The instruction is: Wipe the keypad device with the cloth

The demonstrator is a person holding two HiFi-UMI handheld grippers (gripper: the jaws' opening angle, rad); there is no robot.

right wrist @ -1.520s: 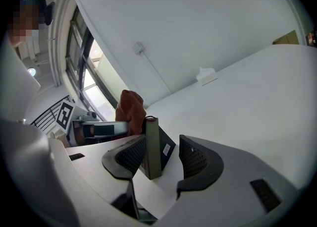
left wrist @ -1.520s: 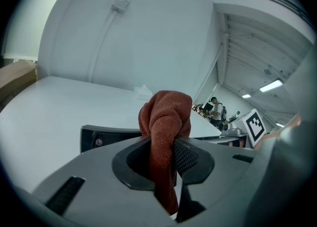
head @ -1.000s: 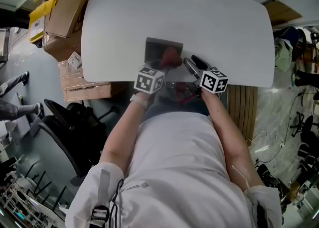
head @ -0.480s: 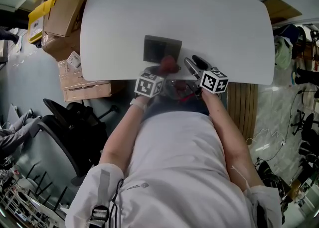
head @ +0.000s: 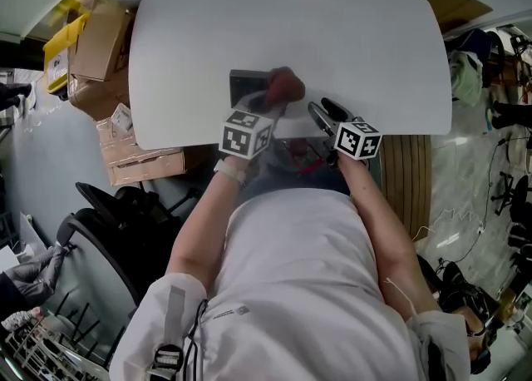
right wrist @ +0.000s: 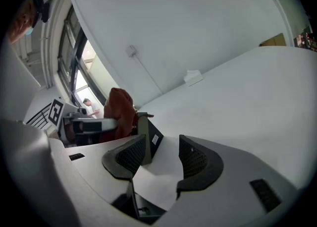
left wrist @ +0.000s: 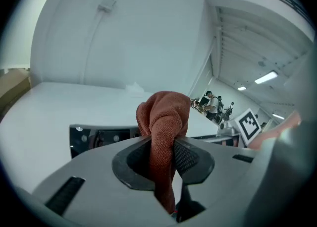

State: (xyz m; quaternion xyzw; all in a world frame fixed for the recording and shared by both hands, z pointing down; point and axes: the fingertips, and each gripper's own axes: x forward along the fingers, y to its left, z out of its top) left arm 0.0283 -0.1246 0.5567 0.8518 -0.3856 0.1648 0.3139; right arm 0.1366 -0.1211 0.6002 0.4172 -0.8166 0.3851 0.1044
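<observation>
While the cloth [head: 284, 85] sat at the near edge of the keypad device [head: 247, 86] half a second ago, it now lies further from the person, over the device's right side. A second ago it was also partway up that side, so the stroke seems to run toward the person and back again. I judge the wiping to be well under way, working the right part of the device; the left part shows bare and dark in the head view, and may not have been covered yet.

The left hand-held gripper [left wrist: 163, 159] has its jaws closed tight on the reddish-brown cloth, which bunches into a knob above them (a strip of it also hangs down between the pads). Behind that knob, the left gripper view shows the device's dark face with small round keys.

The right hand-held gripper [right wrist: 161, 159] has hardly shifted over the second. Its jaws stand well apart with only bare desk [head: 332, 38] between them, and it holds nothing. The device's corner rises just beyond its left jaw, so it seems to be placed to steady the device rather than grip it.

The device lies on the white desk near the front edge, just ahead of both hand-held grippers.
</observation>
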